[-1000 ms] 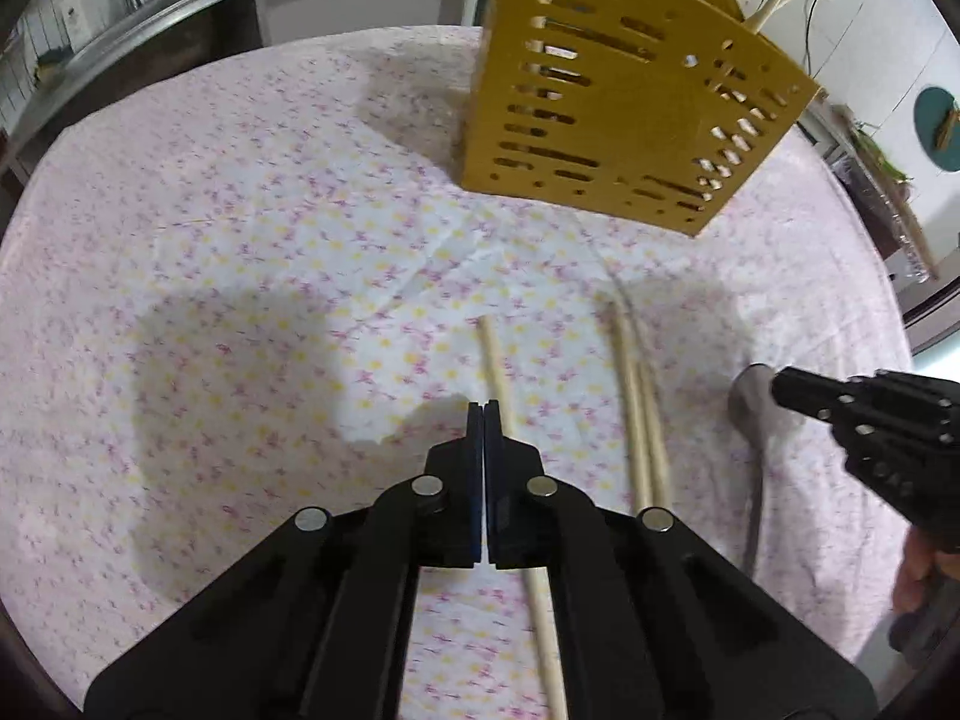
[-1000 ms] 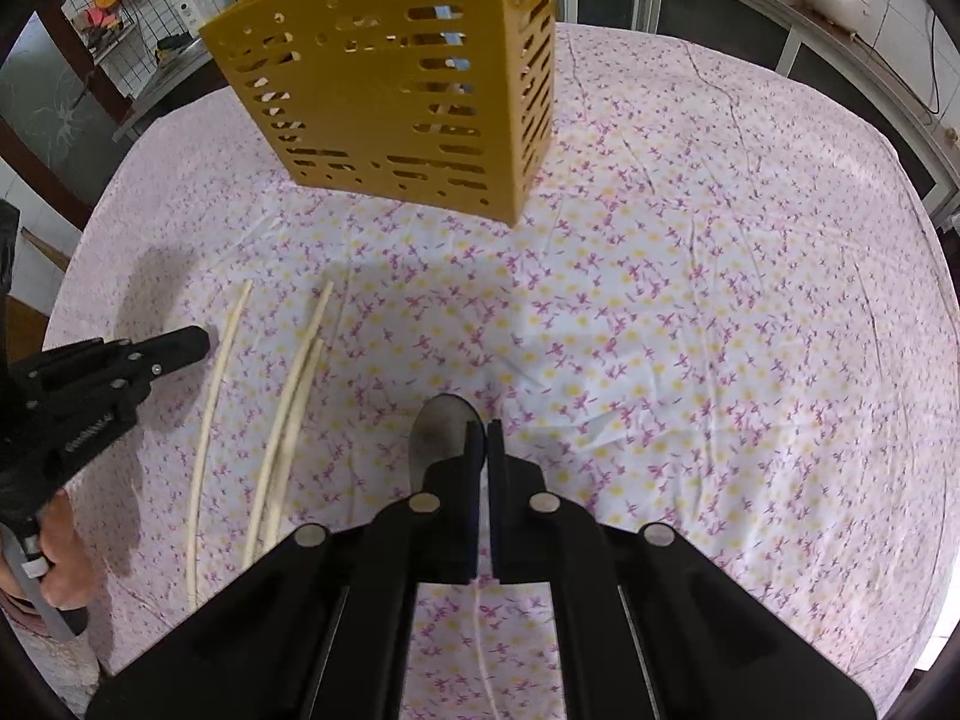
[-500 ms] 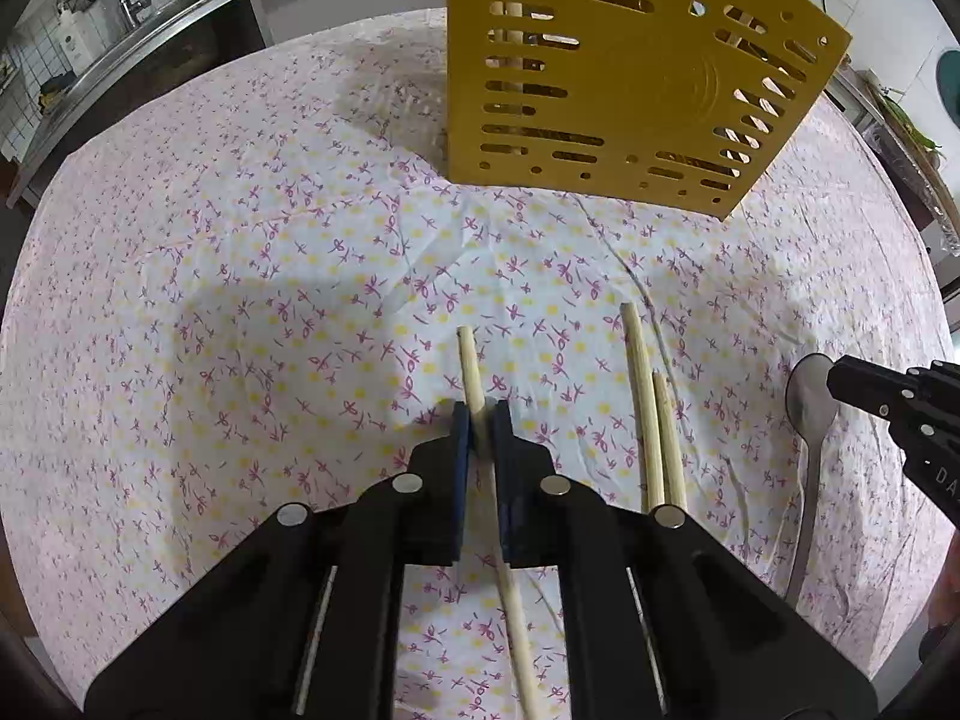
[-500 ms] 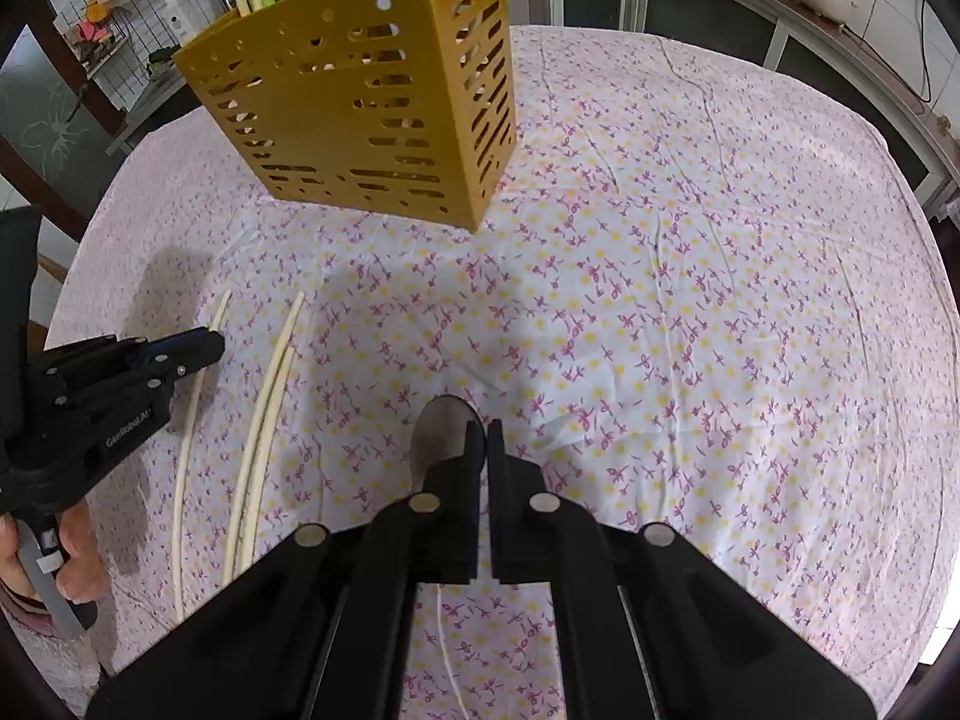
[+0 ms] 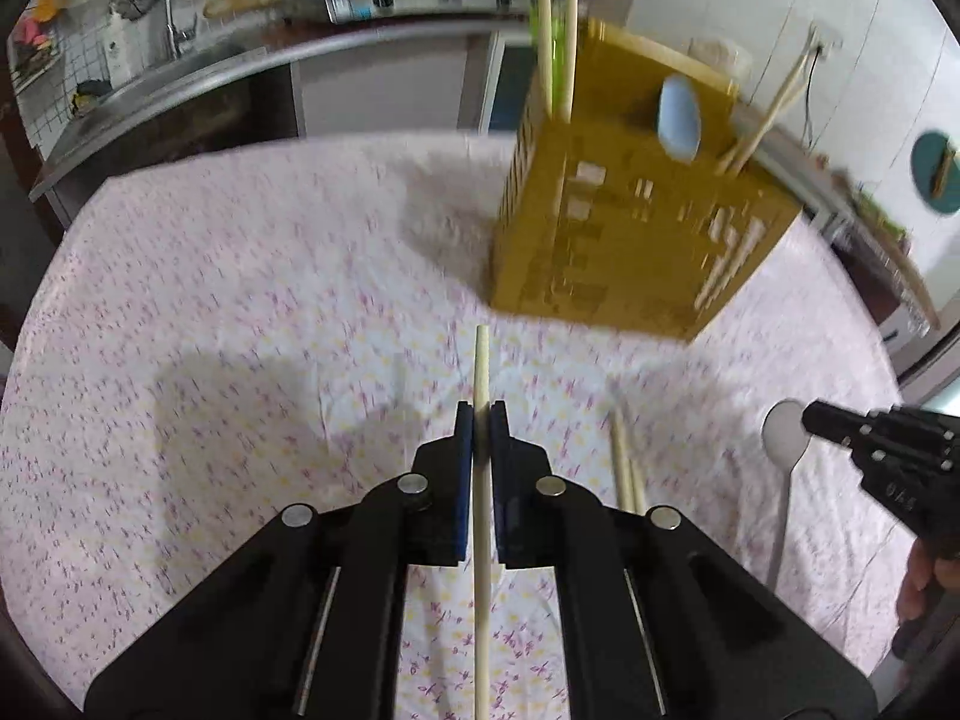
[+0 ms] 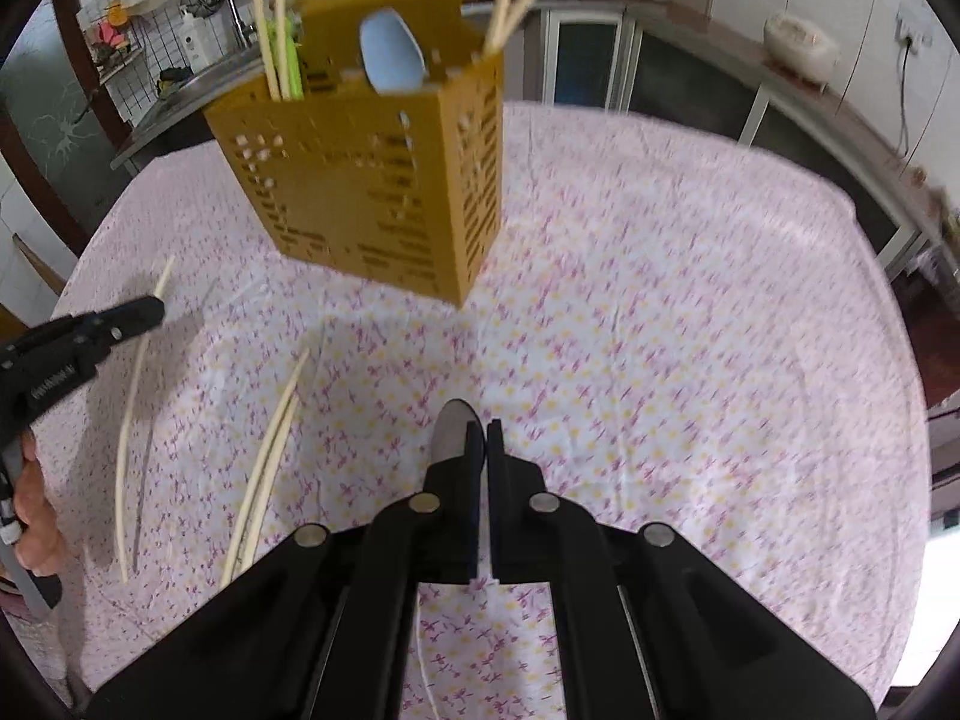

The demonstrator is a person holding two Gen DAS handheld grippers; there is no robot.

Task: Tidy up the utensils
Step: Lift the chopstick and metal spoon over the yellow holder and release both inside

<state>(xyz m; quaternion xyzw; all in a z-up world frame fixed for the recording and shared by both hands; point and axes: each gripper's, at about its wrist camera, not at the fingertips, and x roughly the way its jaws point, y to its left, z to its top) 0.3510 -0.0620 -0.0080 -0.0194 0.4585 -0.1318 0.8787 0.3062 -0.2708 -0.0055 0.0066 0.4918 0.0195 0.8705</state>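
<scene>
My left gripper [image 5: 480,420] is shut on a pale wooden chopstick [image 5: 481,360] that runs between its fingers and points toward the yellow slotted utensil holder [image 5: 630,252]. In the right wrist view the left gripper [image 6: 144,309] holds that chopstick [image 6: 135,384] above the cloth. My right gripper [image 6: 480,429] is shut on a metal spoon [image 6: 450,426], its bowl just left of the fingertips; it also shows in the left wrist view [image 5: 783,432]. Two more chopsticks [image 6: 270,450] lie together on the cloth. The holder [image 6: 372,192] holds chopsticks and a blue spoon.
The table is covered with a pink floral cloth [image 6: 660,330]. A kitchen counter with a sink and a stove [image 5: 240,60] runs behind the table. A white rice cooker [image 6: 798,42] stands on the counter at the right.
My left gripper has closed on the single chopstick and lifted it off the cloth. Both grippers have risen and tilted up, so the holder's open top now shows.
</scene>
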